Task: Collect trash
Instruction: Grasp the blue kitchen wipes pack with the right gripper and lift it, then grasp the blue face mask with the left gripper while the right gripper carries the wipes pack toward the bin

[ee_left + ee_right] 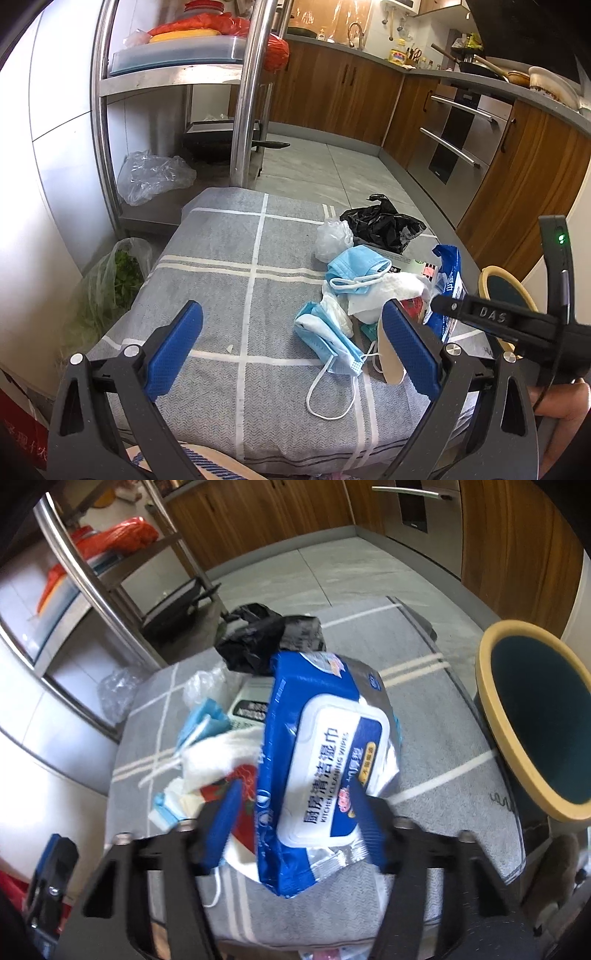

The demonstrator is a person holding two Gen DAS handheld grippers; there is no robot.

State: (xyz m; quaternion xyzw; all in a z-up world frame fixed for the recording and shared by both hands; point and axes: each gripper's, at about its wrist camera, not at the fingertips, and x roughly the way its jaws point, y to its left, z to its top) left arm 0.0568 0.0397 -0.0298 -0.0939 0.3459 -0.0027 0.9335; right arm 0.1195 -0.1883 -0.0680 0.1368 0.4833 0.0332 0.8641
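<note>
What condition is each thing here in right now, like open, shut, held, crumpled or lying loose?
left gripper: open, holding nothing
right gripper: shut on the wipes pack
wipes pack: lid closed, held tilted above the pile
face masks: used, lying loose on the cloth
black bag: crumpled
white tissue: crumpled in the pile
bin: open-topped, contents not visible

The right gripper holds a blue wipes pack between its two blue fingers, lifted above the grey cloth. Under it lie a white tissue and blue masks. A black bag sits behind. The yellow-rimmed bin stands to the right.
</note>
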